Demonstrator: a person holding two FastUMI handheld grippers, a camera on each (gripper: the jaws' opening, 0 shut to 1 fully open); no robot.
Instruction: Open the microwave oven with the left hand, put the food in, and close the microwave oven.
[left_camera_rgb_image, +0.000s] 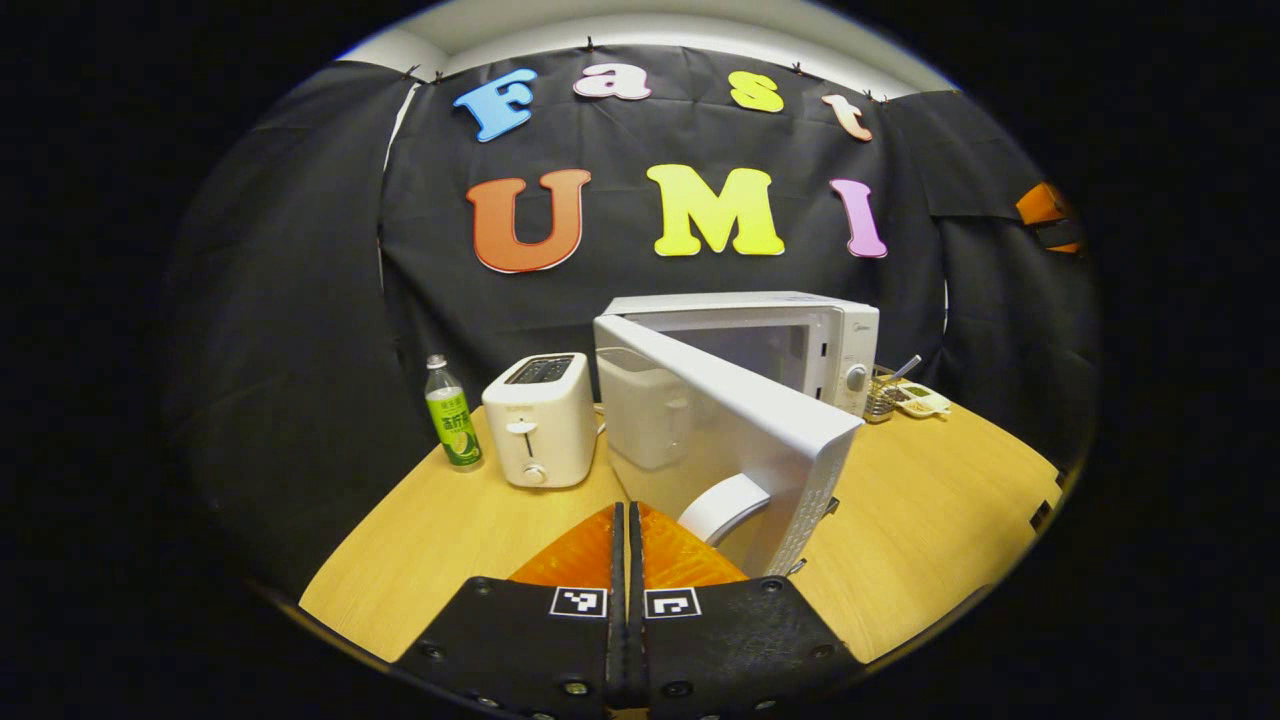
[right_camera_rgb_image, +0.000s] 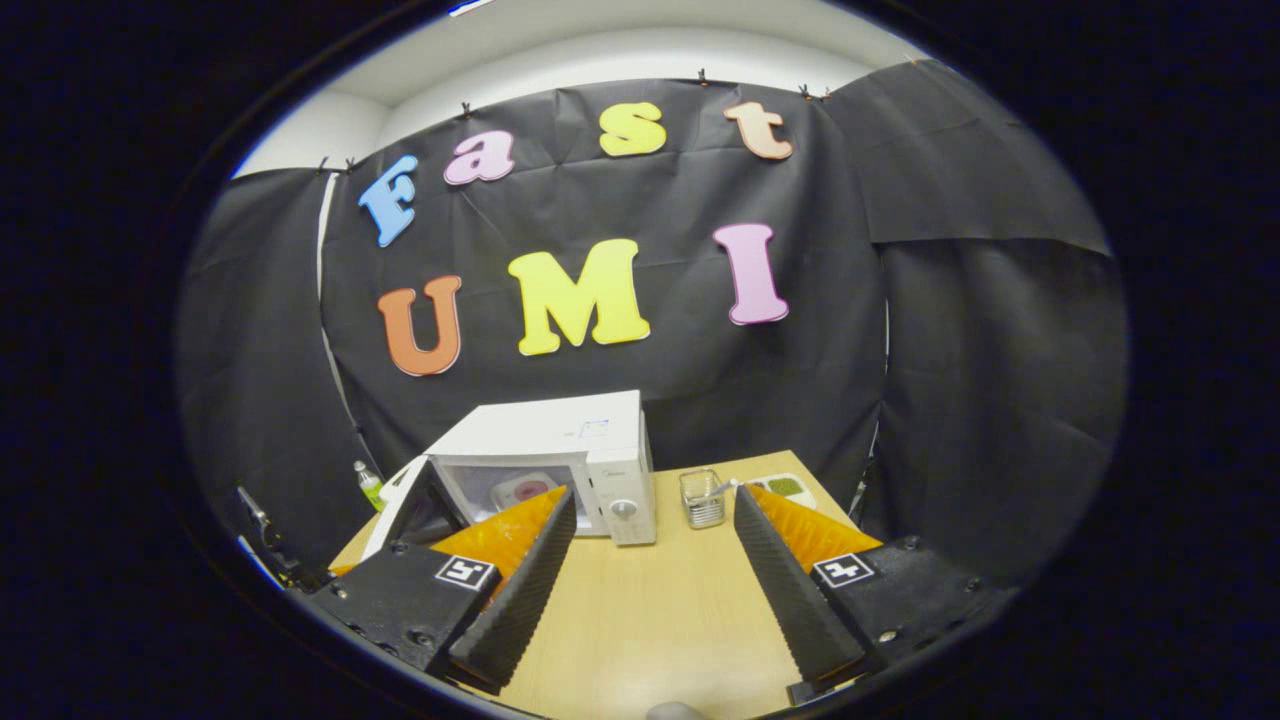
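Observation:
The white microwave (left_camera_rgb_image: 790, 330) stands at the back of the wooden table (left_camera_rgb_image: 930, 500), its door (left_camera_rgb_image: 720, 400) swung wide open toward me. The door's curved white handle (left_camera_rgb_image: 725, 505) sits just right of my left gripper (left_camera_rgb_image: 627, 512), whose orange fingers are shut with nothing between them. In the right gripper view the microwave (right_camera_rgb_image: 560, 440) shows its open cavity, where a white dish with a pink centre (right_camera_rgb_image: 525, 490) lies. My right gripper (right_camera_rgb_image: 655, 497) hangs open and empty above the table, in front of the oven.
A white toaster (left_camera_rgb_image: 540, 420) and a green-labelled bottle (left_camera_rgb_image: 453, 415) stand left of the microwave. To its right are a small glass holder (right_camera_rgb_image: 703, 497) and a plate with green food (right_camera_rgb_image: 785, 487). Bare tabletop (right_camera_rgb_image: 650, 610) lies before the oven.

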